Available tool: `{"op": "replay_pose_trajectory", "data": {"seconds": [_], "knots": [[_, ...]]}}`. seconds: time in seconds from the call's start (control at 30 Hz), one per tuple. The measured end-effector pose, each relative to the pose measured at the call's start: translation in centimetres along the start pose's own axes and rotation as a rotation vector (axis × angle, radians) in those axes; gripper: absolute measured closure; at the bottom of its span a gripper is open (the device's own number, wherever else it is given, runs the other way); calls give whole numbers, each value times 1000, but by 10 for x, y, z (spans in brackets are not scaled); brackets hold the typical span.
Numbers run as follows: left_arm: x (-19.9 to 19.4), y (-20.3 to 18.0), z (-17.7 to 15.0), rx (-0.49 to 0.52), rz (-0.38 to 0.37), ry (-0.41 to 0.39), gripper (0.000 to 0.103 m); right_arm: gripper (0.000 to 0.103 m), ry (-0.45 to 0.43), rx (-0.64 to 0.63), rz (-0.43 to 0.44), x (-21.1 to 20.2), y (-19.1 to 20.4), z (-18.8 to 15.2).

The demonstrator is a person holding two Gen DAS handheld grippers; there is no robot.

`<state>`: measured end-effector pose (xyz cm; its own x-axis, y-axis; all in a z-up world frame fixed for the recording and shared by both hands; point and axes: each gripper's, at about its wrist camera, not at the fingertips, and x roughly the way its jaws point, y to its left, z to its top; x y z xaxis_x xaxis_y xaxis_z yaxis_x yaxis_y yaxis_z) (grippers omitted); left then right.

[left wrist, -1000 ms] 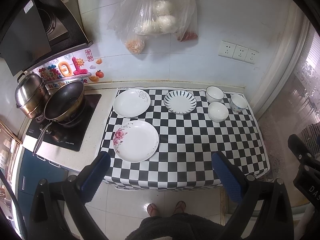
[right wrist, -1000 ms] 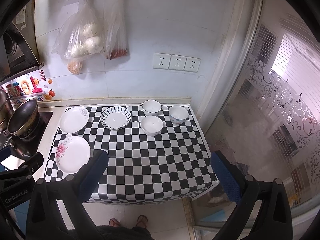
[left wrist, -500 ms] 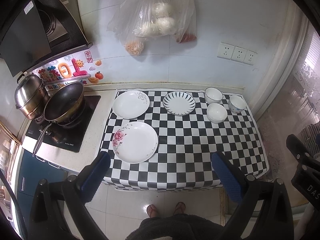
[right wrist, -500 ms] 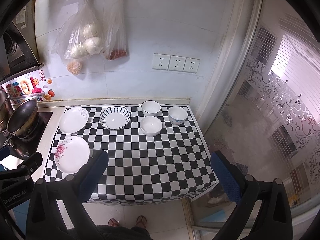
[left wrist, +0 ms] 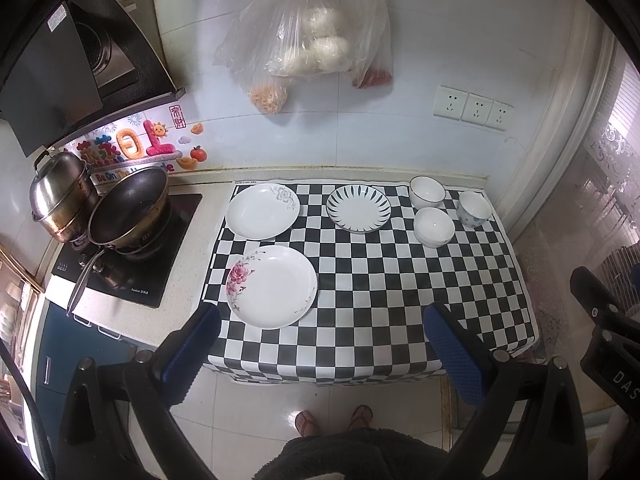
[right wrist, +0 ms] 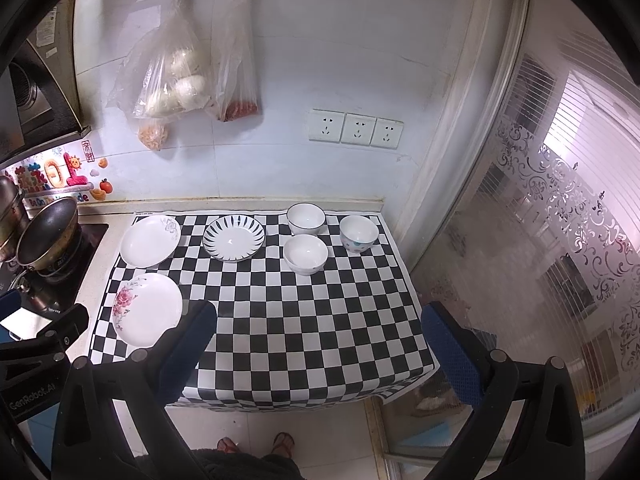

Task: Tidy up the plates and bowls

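The checkered cloth (left wrist: 360, 280) covered the counter and carried everything, with the stove (left wrist: 132, 256) beside it at nine o'clock holding a pan (left wrist: 128, 204) and a steel pot (left wrist: 60, 196), and bags (left wrist: 308, 40) hanging on the wall at twelve. Three plates lay singly on the cloth's nine o'clock half: the rose plate (left wrist: 272, 286) nearest the front edge, the white plate (left wrist: 262, 211) behind it toward eleven, and the striped plate (left wrist: 359, 208) at twelve, none touching another. Three bowls sat grouped toward two o'clock: the rimmed bowl (left wrist: 427, 192) at the back, the plain bowl (left wrist: 434, 227) just in front of it, and the dotted bowl (left wrist: 474, 210) nearest the cloth's three o'clock edge, close together but nothing nested. The left gripper (left wrist: 320, 332) hung high over the front of the cloth, jaws spread wide and holding nothing; the right gripper (right wrist: 318, 332) hung likewise, wide apart and empty, well above the dishes. As I judged it, the sorting had not begun: no plate was stacked, no bowl sat inside another. All of it was left, presumably gathering the plates into one pile and the bowls into another. The rose plate looked the handiest first pick for the left tool, being nearest the front, and the plain bowl for the right.
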<state>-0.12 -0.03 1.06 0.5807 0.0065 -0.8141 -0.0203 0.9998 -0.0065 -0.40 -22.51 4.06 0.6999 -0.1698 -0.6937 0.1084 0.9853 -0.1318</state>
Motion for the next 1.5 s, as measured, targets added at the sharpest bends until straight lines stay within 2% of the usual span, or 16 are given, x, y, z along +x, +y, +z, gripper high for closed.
{"op": "replay_pose_trajectory", "data": {"seconds": [0.93,1.13,1.2,1.3,1.37,1.5], "knots": [[-3,-3,4,-1,1,-7,0,0,3,13,1,0,-3,-4],[-3,-2,4,-3,0,-8,0,0,17,38,18,14,-5,-3],[0,0,7,-19,-1,0,0,0,26,52,62,31,-3,-4],[21,14,12,-41,15,18,0,0,49,43,207,74,11,-8],[55,27,17,-57,28,55,0,0,121,18,253,109,30,-10],[133,77,18,-99,120,144,0,0,263,-11,391,190,83,-20]]}}
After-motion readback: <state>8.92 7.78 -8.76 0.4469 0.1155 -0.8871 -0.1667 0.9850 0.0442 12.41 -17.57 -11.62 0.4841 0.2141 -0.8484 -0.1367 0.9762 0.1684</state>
